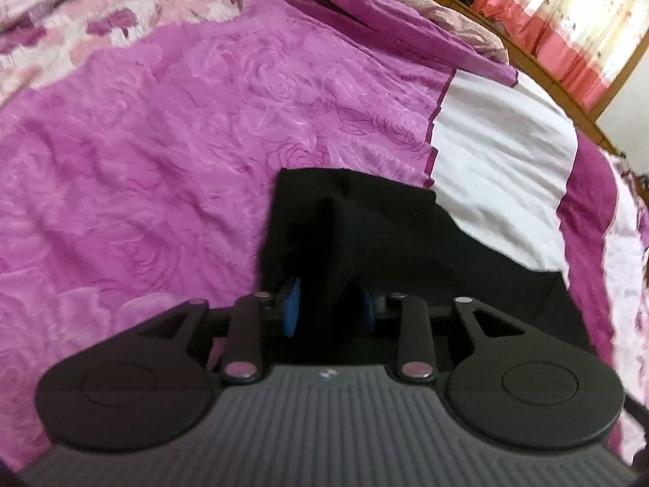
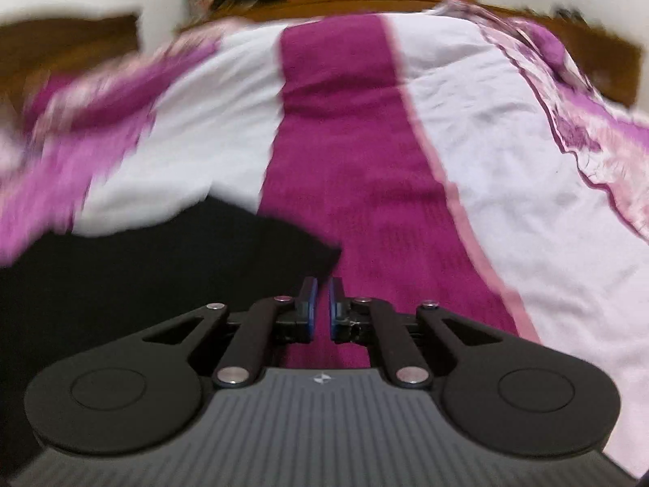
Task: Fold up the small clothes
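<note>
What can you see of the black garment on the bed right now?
The black garment is a soft, matte, knit-looking cloth lying on the purple floral bedspread and partly over its white panel. One bunched fold stands up between the left claw pads, which pinch it. The right claw, shut and empty, sits beside its corner.

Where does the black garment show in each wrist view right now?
Left wrist: black garment at centre, bunched between the left claw pads, trailing lower right.
Right wrist: lower left, beside the shut, empty right claw.
Shared landmark: white bedspread panel.
</note>
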{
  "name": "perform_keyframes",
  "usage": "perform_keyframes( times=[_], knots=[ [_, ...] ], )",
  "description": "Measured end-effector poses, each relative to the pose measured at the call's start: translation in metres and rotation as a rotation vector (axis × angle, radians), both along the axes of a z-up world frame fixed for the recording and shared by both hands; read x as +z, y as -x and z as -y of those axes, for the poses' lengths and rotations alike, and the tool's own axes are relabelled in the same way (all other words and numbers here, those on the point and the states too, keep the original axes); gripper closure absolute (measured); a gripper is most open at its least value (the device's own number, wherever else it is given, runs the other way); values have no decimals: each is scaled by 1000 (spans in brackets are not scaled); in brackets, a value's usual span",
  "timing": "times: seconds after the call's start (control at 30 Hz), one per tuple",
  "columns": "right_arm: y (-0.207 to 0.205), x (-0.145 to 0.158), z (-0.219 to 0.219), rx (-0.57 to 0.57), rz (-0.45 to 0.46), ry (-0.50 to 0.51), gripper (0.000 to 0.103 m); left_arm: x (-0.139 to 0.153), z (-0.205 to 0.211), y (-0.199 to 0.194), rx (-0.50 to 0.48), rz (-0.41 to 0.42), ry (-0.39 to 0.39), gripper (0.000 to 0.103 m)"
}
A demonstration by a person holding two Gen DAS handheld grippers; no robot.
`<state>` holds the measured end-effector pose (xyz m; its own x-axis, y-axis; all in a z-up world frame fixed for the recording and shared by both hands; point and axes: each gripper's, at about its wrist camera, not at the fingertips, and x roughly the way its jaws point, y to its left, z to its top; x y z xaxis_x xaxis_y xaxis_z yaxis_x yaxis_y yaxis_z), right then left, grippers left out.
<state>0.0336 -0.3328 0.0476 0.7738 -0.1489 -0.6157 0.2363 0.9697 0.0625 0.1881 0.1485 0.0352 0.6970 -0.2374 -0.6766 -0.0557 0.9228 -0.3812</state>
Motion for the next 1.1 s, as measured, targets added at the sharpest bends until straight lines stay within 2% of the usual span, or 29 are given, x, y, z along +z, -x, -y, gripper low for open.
perform_keyframes(
  times=[0.07,0.1,0.17,0.23,0.27,0.33,0.37,0.4,0.47,0.57,0.63,0.7,0.8,0.87,1.0,1.1],
  knots=[
    [7,-24,-10,-13,-165,21,96,3,0,6,-11,-11,-11,70],
    [22,-25,-13,-27,-122,42,96,5,-3,12,-7,-21,6,70],
    [48,-13,-25,-39,-127,107,96,12,-12,30,-10,-35,53,70],
    [79,3,-30,-6,-95,86,95,24,-19,55,-78,-30,49,68],
    [98,12,-33,9,-71,61,92,29,-23,69,-108,-14,44,63],
    [134,26,-42,23,-43,21,79,39,-31,102,-139,31,29,34],
    [151,30,-48,31,-34,9,60,43,-36,118,-140,55,18,33],
    [167,33,-54,42,-18,-3,37,47,-39,133,-143,77,6,33],
    [194,33,-67,65,26,-27,22,51,-46,159,-162,99,-2,33],
    [221,29,-91,110,49,-43,22,48,-61,191,-182,84,59,33],
    [231,23,-99,97,36,-68,22,42,-67,210,-179,71,76,33],
    [235,12,-101,51,-6,-83,22,30,-72,227,-169,55,87,33],
    [244,-8,-104,-48,-55,-34,21,4,-74,246,-196,34,158,32],
    [247,-20,-100,-70,-86,-68,21,-12,-69,255,-213,33,175,32],
    [258,-27,-89,-61,-71,-202,11,-29,-49,275,-136,84,78,32],
    [269,-29,-68,-76,-37,-408,9,-29,-38,286,-128,129,-1,33]
  ],
)
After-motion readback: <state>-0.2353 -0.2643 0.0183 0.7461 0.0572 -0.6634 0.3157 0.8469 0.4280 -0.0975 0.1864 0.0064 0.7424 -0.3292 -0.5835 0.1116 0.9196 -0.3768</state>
